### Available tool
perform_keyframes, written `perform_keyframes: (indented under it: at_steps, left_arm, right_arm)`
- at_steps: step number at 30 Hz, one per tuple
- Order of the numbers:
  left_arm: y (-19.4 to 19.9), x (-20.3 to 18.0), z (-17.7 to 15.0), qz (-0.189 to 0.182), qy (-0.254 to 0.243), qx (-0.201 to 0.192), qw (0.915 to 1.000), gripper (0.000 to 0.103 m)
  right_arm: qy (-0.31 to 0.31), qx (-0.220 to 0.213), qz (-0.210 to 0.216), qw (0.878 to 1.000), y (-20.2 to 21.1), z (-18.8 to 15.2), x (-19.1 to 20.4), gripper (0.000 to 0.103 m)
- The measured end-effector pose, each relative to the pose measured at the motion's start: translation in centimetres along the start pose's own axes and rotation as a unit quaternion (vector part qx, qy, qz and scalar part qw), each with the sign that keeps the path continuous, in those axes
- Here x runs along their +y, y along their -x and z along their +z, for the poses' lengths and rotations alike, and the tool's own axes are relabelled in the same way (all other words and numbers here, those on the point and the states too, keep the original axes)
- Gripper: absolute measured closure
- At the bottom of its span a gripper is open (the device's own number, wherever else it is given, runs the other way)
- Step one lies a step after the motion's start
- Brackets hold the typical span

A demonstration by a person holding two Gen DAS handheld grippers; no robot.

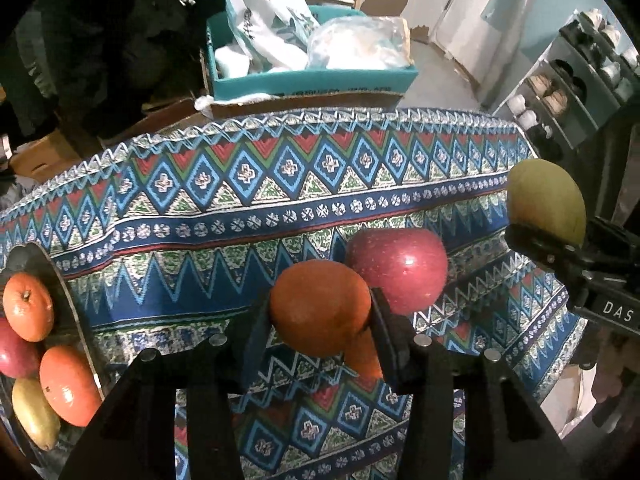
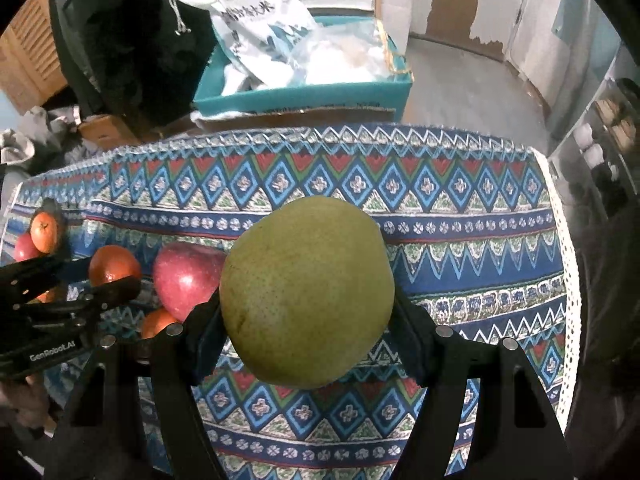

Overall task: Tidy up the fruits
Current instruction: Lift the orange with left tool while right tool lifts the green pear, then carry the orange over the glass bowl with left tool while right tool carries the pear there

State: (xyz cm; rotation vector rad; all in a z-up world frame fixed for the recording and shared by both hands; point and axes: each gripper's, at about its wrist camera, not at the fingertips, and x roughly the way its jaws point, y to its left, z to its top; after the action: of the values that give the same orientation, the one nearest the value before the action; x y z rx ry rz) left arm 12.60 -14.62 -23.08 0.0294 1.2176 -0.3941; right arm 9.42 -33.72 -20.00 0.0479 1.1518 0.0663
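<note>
1. My left gripper (image 1: 320, 312) is clamped on a round orange fruit (image 1: 318, 306), held above the blue, red and green zigzag-patterned tablecloth (image 1: 240, 208).
2. My right gripper (image 2: 308, 320) grips a large green-yellow pear (image 2: 306, 292) over the same cloth.
3. One glossy red apple (image 1: 400, 268) lies on the cloth just behind the held orange.
4. The dish (image 1: 28, 256) at the left edge holds four pieces: two oranges, one red apple, one yellowish pear.
5. Readable lettering: "DAS" in the left view, "GenRoboLAI" in the right.
6. Only the right view shows another orange (image 2: 156, 322) beside the apple.
</note>
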Motion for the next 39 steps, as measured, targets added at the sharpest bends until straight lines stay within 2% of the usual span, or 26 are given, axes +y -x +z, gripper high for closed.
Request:
perform_keyframes:
  at_steps: [19,39]
  left_arm:
    - [6.7,2.5,-2.5,-0.008,0.02,-0.047,0.9986,0.054]
    - [11.5,10.8,-6.9,0.021,0.089,-0.075,0.993,0.054]
  right_arm:
    - [0.045,-0.045,0.058,0.996,4.3,1.2,6.3,0.031]
    - [0.114,-0.04,0.115,0.986,4.5,2.3,16.5,0.031]
